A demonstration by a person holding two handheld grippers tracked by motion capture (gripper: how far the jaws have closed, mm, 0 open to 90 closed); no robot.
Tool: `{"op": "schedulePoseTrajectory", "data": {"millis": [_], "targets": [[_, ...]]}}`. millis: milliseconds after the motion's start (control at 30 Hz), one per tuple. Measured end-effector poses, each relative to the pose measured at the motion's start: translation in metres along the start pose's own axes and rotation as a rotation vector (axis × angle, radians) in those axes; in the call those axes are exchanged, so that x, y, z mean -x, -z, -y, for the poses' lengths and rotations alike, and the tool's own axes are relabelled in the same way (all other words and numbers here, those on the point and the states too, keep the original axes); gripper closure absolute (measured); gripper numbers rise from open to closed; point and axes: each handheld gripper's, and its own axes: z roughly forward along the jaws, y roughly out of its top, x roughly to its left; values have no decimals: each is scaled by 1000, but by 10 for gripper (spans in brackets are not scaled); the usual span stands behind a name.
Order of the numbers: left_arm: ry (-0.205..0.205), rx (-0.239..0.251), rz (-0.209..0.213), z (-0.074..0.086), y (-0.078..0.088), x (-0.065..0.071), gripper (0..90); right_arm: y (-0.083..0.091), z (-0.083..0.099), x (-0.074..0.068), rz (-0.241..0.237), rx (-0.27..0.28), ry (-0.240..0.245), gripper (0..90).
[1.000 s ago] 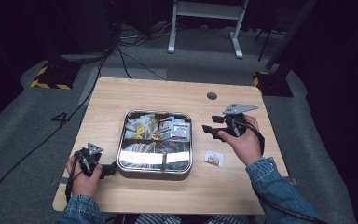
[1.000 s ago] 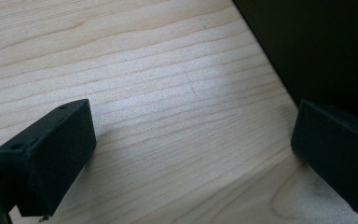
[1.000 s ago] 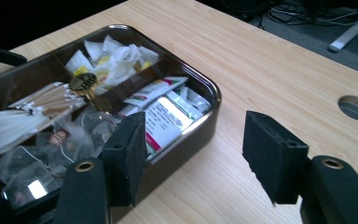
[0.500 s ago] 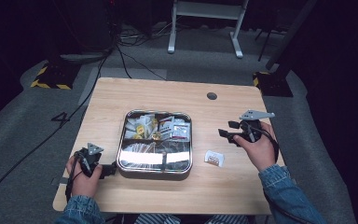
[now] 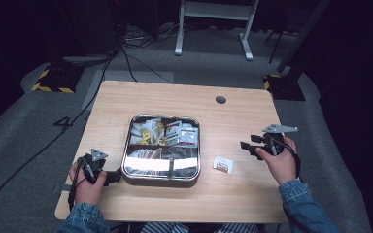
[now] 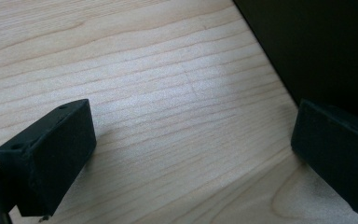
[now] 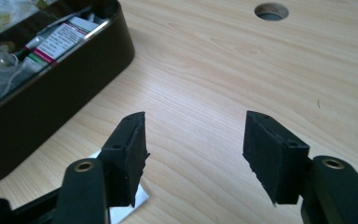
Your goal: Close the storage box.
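Near the bottom of the high view, the left gripper [image 5: 108,177] rests on the table [image 5: 175,99] at the lower left, right beside the tin [image 5: 161,174]. Its jaws are wide apart with only bare wood between them.

A bit further in, at the lower right of the middle, a small white packet [image 5: 223,164] lies flat on the wood, just right of the tin. It looks light, thin and soft, like paper. It could slide or crumple, so a soft pinch on one edge seems best.

The right gripper [image 5: 246,147] is right of the packet, not touching it. Its jaws are apart and hold nothing. In the right gripper view the packet [image 7: 128,205] peeks out under one jaw.

Further back, the tin holds more little packets [image 5: 165,132].
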Motion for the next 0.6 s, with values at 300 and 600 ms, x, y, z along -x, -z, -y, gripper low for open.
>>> {"op": "schedulePoseTrajectory", "data": {"millis": [300, 600], "targets": [[-1, -1, -2, 0, 0, 0, 1, 0, 25, 10, 6, -20, -41, 400], [0, -1, -1, 0, 0, 0, 1, -7, 53, 16, 20, -58, -45, 389]]}}
